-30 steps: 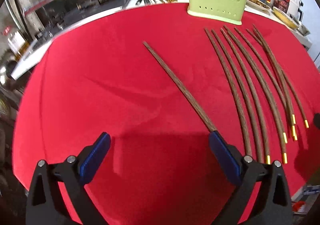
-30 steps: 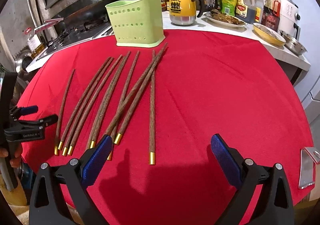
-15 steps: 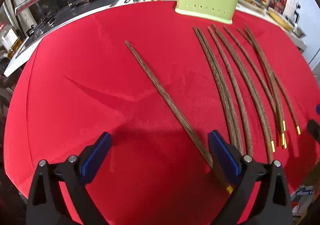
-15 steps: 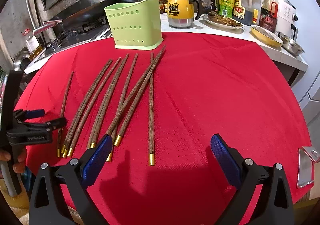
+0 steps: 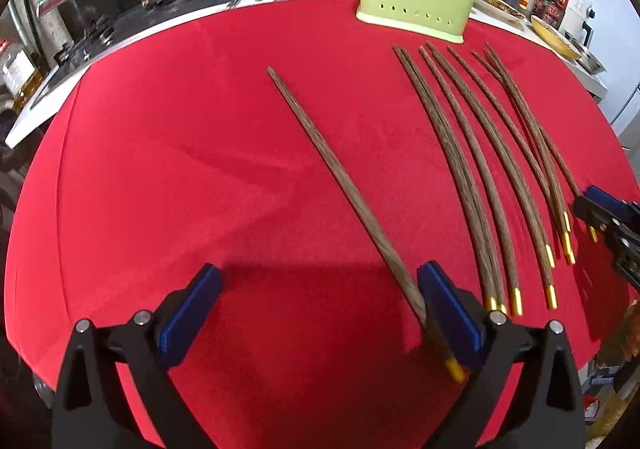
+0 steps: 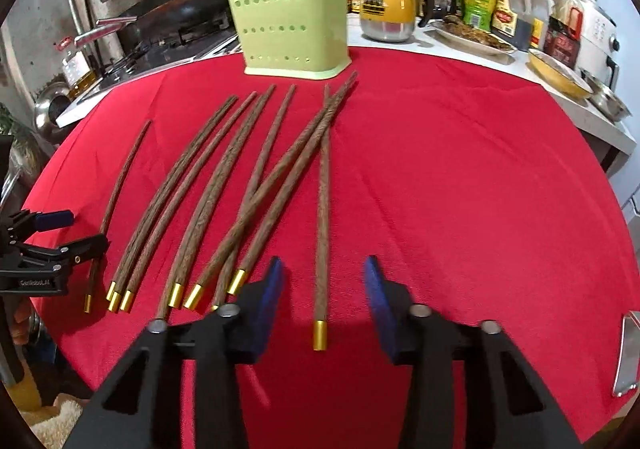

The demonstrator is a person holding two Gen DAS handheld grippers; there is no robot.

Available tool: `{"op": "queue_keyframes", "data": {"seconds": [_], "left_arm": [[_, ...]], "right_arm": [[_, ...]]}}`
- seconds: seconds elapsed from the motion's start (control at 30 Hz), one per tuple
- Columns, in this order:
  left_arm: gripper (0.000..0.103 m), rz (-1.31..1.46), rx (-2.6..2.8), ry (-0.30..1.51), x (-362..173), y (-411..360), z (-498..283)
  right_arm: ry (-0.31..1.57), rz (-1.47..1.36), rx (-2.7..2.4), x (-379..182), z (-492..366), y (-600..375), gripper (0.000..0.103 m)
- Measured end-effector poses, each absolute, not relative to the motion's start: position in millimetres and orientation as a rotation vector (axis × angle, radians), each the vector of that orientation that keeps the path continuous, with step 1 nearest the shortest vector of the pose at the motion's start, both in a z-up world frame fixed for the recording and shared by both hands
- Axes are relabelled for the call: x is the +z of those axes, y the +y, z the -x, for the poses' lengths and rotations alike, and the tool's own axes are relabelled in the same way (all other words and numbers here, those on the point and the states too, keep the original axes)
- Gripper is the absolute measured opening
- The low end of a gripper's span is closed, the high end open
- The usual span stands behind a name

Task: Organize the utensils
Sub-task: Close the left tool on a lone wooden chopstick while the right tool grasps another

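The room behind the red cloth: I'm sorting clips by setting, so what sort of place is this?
Most likely a home kitchen. A gas stove with a pan sits along the counter, bottles of oil and sauce line the back, and a green utensil holder stands by wooden chopsticks on the cloth-covered table.

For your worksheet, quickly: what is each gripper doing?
Left gripper: open, holding nothing.
Right gripper: jaws just closing around a chopstick, not gripping.

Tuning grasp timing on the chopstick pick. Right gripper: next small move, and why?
Probably finish closing the right gripper on the lone chopstick. Its jaws have just been narrowing and now straddle the stick near its gold tip, pads not yet touching. It lies apart from the crossed bunch, so it should lift cleanly toward the green holder.
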State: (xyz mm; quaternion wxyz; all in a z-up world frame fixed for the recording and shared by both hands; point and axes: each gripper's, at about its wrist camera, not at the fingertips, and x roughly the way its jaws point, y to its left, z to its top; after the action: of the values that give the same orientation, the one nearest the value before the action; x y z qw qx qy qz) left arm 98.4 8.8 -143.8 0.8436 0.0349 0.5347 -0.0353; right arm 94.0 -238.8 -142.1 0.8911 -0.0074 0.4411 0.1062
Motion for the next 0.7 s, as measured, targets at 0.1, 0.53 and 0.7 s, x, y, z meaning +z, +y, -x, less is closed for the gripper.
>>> {"op": "queue_keyframes", "data": {"seconds": [0.1, 0.53, 0.7], "left_arm": [[0.096, -0.098, -0.148, 1.114, -140, -5, -87], [0.044, -0.167, -0.151, 1.047, -135, -2, -77], [0.029, -0.119, -0.095, 1.043, -134, 32, -88]], "right_arm": [[0.904, 0.027, 0.227, -142, -95, -236, 0.031], [0.873, 0.021, 0.226, -144, -80, -242, 0.013], [0.870, -0.009, 0.218, -144, -79, -247, 0.014]]}}
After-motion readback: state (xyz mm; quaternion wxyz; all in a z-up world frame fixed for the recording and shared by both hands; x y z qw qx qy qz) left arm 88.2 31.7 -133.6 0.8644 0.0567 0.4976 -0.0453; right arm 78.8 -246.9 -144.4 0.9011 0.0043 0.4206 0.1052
